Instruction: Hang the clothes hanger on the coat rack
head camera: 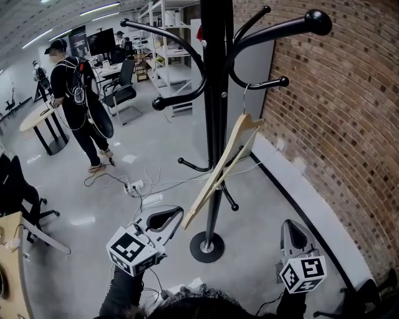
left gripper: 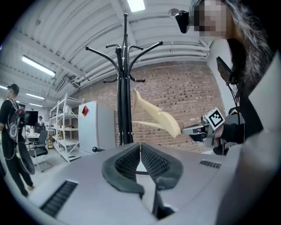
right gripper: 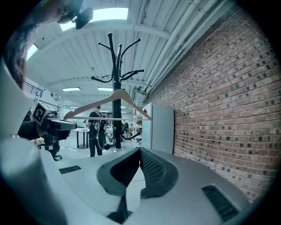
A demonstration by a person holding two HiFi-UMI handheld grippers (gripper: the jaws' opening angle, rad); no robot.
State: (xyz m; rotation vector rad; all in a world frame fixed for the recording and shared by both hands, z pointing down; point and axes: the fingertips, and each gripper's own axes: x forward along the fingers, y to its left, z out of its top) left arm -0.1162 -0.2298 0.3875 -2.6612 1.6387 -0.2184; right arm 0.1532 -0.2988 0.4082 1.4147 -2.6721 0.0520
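So, nearest to us first: our left hand-held gripper (head camera: 177, 214) is clenched with its jaws together and nothing between them, black sleeve (head camera: 121, 290) behind it. Our right hand-held gripper (head camera: 290, 224) sits off to the other side, low by the wall, and it's clenched and empty as well. Both point roughly level toward the coat rack (head camera: 215, 124).

Right in front of us the rack's round black base (head camera: 207, 247) stands on a glossy grey floor (head camera: 124, 261). The wooden clothes hanger (head camera: 227, 159) is already up on the rack: its wire hook goes over one of the lower curved arms on the wall side, and the body hangs tilted, with the low end dropping down near our left hand-held gripper but clear of the jaws.

To the right a red brick wall (head camera: 336, 124) runs the whole way, with a pale skirting strip (head camera: 305, 193) along the bottom. Just past the rack there's a tangle of cables and a white power strip (head camera: 134, 185) lying on the floor, and a black chair (head camera: 19, 193) off to the left edge.

Further back a person in black (head camera: 78, 99) stands with their back to us beside a round wooden surface (head camera: 37, 118). Behind the rack sits a pale cabinet (head camera: 249, 93), then an office chair (head camera: 124, 93) and white shelving (head camera: 165, 37). Long strip lights (head camera: 100, 9) run across the ceiling at the far end.
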